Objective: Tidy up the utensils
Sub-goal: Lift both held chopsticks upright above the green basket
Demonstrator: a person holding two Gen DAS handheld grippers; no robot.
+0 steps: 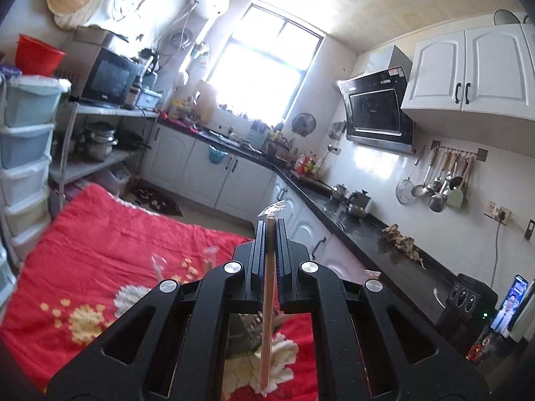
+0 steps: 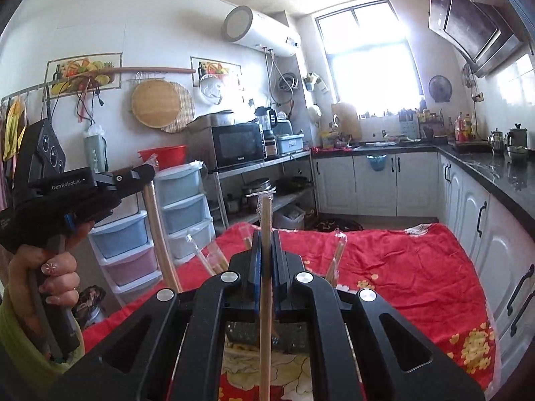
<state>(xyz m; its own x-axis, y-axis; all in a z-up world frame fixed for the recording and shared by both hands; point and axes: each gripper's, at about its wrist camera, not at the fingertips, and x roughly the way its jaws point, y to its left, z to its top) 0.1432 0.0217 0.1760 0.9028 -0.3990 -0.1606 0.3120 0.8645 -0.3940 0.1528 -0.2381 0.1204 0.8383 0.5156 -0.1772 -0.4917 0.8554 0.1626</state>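
Observation:
In the left wrist view my left gripper (image 1: 270, 230) is shut on a pair of wooden chopsticks in a clear wrapper (image 1: 267, 300), held upright over the red floral cloth (image 1: 110, 250). My right gripper (image 2: 266, 237) is shut on a second wrapped pair (image 2: 265, 300), also upright. Under both sets of jaws sits a dark mesh utensil basket (image 2: 291, 334), also seen in the left wrist view (image 1: 245, 334). Several more wrapped chopsticks (image 2: 202, 259) stick up from around it. At the left of the right wrist view, a hand (image 2: 57, 270) holds the left gripper (image 2: 147, 170) with its chopsticks (image 2: 158, 234) hanging down.
The cloth covers a table in a kitchen. A black counter (image 1: 364, 234) with kettles (image 1: 359, 200) runs along the right, white cabinets (image 2: 378, 183) stand behind, and stacked plastic drawers (image 2: 180, 207) and a shelf with a microwave (image 2: 239, 145) stand at the left.

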